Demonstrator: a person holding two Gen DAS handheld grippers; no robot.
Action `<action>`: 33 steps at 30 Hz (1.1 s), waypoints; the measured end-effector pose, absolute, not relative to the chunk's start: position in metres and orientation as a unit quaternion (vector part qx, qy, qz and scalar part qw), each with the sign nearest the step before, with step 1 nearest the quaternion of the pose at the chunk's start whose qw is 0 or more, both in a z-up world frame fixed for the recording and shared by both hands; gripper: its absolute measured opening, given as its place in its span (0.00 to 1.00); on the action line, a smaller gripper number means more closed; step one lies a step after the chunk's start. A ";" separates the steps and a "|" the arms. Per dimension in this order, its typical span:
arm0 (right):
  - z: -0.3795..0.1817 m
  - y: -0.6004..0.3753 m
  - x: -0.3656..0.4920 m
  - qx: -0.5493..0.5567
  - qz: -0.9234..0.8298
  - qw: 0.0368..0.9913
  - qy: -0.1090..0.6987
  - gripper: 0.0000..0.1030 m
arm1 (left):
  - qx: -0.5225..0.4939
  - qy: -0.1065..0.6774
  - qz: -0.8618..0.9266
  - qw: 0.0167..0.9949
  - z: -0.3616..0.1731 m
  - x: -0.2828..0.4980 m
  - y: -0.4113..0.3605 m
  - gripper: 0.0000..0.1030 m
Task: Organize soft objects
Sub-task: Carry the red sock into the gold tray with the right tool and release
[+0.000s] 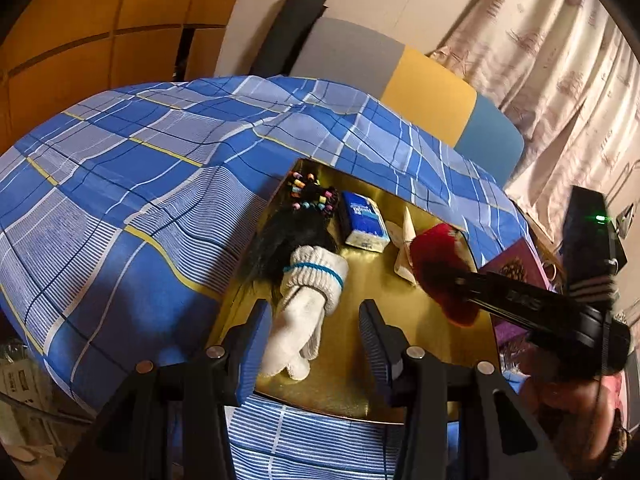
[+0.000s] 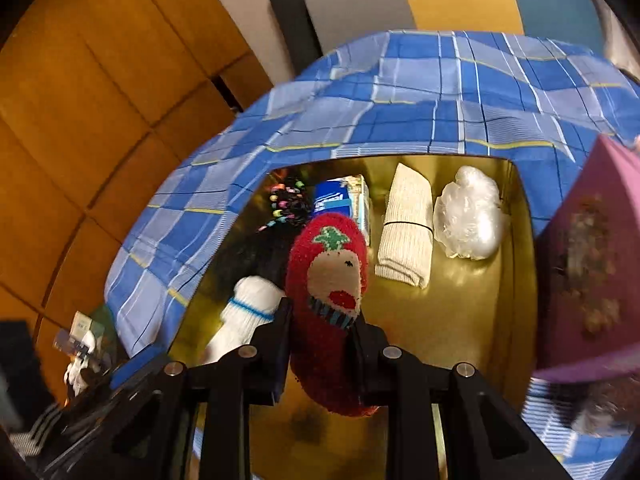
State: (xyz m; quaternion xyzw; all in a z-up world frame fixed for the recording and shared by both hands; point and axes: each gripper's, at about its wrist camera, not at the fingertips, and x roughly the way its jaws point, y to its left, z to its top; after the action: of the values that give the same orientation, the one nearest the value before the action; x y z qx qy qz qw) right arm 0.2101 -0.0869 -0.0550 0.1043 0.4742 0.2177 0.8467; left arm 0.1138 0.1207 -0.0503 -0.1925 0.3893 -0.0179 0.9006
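A gold tray lies on the blue plaid bed. My left gripper is open just above a white knit glove with a blue band, which lies between its fingers without being pinched. My right gripper is shut on a red fuzzy sock with a face pattern and holds it over the tray; it shows red in the left wrist view. On the tray are a black hairpiece with coloured beads, a blue tissue pack, a folded cream cloth and a clear plastic bag bundle.
A purple box stands at the tray's right edge. The blue plaid sheet surrounds the tray. A headboard in grey, yellow and blue and a curtain lie behind. Wooden cabinets are to the left.
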 end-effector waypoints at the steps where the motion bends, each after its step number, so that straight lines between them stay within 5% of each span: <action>1: -0.056 -0.083 0.214 0.098 0.214 0.849 0.474 0.25 | -0.194 0.389 -0.019 0.901 -0.050 0.114 0.122 0.44; 15: -0.076 -0.051 0.245 0.070 0.197 0.844 0.493 0.25 | -0.224 0.400 -0.012 0.888 -0.058 0.118 0.133 0.44; 25: -0.083 -0.048 0.236 0.086 0.201 0.836 0.503 0.41 | -0.225 0.398 -0.013 0.889 -0.056 0.117 0.133 0.44; 33: -0.048 -0.060 0.186 0.091 0.213 0.862 0.451 0.41 | -0.218 0.396 -0.025 0.892 -0.054 0.116 0.125 0.44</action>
State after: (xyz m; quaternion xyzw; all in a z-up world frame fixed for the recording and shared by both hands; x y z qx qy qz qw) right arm 0.1855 -0.0604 -0.0481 0.0912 0.4509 0.2126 0.8621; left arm 0.1155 0.1252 -0.0536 -0.2177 0.3961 -0.0252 0.8917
